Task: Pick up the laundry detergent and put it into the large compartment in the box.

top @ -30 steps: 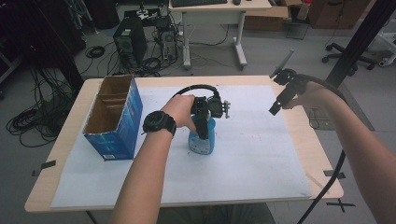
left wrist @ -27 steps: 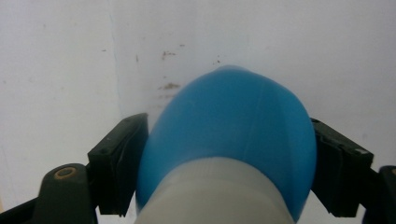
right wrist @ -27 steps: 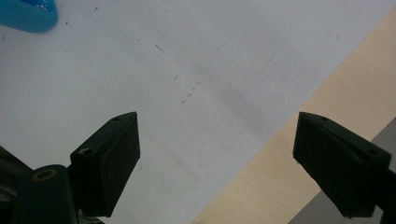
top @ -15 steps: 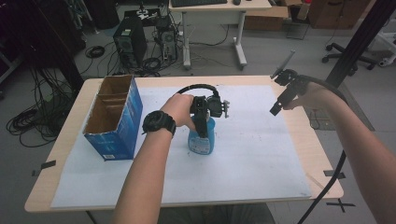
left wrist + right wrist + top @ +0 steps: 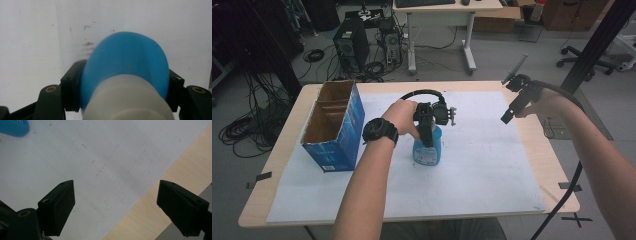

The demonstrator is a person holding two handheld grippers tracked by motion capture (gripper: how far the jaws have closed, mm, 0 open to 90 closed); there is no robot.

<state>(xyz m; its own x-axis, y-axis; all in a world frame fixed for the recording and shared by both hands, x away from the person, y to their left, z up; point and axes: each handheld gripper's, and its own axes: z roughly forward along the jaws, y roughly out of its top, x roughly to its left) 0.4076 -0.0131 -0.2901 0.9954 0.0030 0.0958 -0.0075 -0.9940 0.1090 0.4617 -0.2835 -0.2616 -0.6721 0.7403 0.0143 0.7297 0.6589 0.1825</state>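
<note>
A blue bottle (image 5: 427,149) with a white neck stands upright on the white sheet (image 5: 472,165) near the table's middle. My left gripper (image 5: 428,131) comes down on it from above and is shut on its upper part. In the left gripper view the bottle (image 5: 127,65) sits squeezed between the two black jaws, its white neck (image 5: 127,100) closest to the camera. My right gripper (image 5: 512,107) hovers above the sheet's right side, well apart from the bottle, open and holding nothing. The right gripper view shows its jaws spread wide (image 5: 116,207) over the sheet's edge, with a corner of the bottle (image 5: 13,127) at top left.
An open blue cardboard box (image 5: 334,125) with inner dividers stands on the table's left part. The wooden table edge (image 5: 557,165) runs along the right of the sheet. Cables, computer towers (image 5: 349,47) and another desk lie beyond the table.
Almost nothing differs. The left gripper stays shut on the bottle in the same spot and the right gripper keeps hovering at the right.
</note>
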